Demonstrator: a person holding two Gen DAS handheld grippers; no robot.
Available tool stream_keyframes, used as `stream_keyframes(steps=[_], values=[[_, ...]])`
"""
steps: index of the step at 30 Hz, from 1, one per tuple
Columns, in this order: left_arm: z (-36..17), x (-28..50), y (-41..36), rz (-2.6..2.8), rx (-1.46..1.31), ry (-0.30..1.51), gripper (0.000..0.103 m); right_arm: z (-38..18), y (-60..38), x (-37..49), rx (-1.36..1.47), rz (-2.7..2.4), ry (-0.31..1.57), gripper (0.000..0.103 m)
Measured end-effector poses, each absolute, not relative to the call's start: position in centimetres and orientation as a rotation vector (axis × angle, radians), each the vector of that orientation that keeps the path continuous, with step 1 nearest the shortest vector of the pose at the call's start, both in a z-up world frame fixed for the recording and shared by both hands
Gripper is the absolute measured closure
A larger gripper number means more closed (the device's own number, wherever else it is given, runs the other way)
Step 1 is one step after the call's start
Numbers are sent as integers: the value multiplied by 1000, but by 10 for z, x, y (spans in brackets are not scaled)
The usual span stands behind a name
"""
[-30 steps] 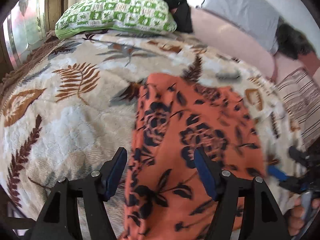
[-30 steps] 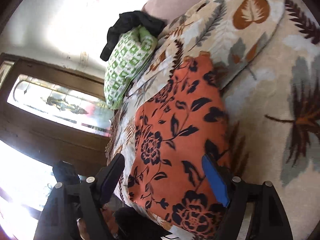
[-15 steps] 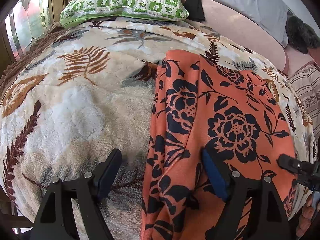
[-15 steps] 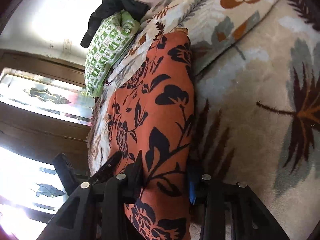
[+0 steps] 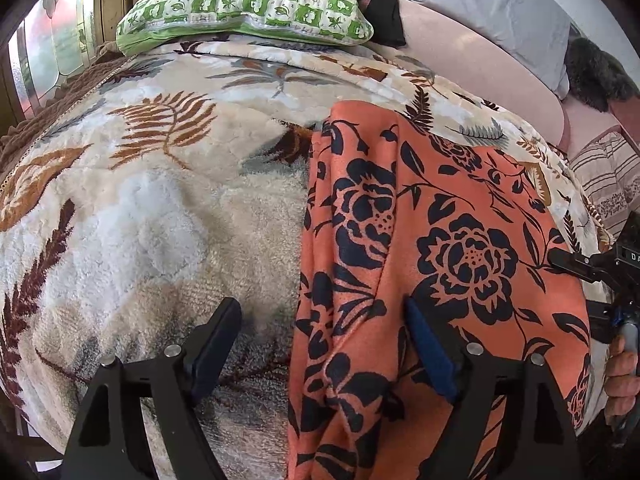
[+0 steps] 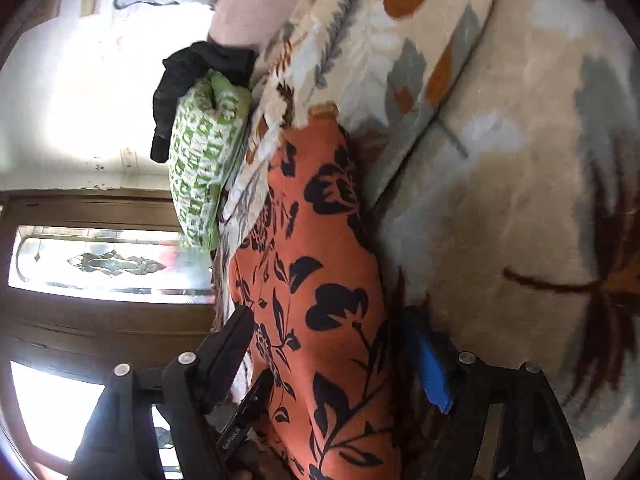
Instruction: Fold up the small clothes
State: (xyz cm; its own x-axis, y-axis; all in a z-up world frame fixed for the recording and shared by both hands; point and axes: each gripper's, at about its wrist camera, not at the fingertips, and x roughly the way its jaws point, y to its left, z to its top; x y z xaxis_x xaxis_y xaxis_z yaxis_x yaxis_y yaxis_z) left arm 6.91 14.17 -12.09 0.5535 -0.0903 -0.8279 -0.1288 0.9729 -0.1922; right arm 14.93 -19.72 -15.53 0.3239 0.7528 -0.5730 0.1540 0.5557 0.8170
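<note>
Since a second ago the right claw (image 6: 328,350) has been dropping lower along the orange floral garment (image 5: 432,248) and narrowing, and its jaws are now easing apart again around the cloth's near edge, though whether the pads are pressing it is hard to tell. The left claw (image 5: 320,344) is hanging wide open with nothing gripped, its blue finger (image 5: 430,356) lying on the garment's crumpled left fold. The garment is lying lengthwise on the leaf-patterned bed blanket (image 5: 140,208), with a green checked pillow (image 5: 248,4), a black garment (image 5: 380,12) and a patterned glass window (image 6: 108,266) sitting beyond.
</note>
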Motion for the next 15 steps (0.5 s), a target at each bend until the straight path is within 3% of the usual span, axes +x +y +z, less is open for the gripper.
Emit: stream_keyframes(steps=[3,5,6,7,8,10,15], values=[[-122,69,142,25,-244,982,17,-113,-176,144,655,473,1112,66],[-122,70,140,28,-233,983,15,-114,-171,147,552,436,1114,66],[-122,71,139,28,-228,982,15,-128,-171,151,548,408,1158,62],[-122,71,140,25,-229,982,15,-140,-176,153,608,391,1191,45],[-122,70,142,21,-237,983,15,-145,-185,150,701,395,1191,37],[-123,70,142,20,-238,981,15,-142,-195,132,809,451,1159,27],[-122,70,141,25,-239,980,15,-145,-198,88,868,499,1205,23]])
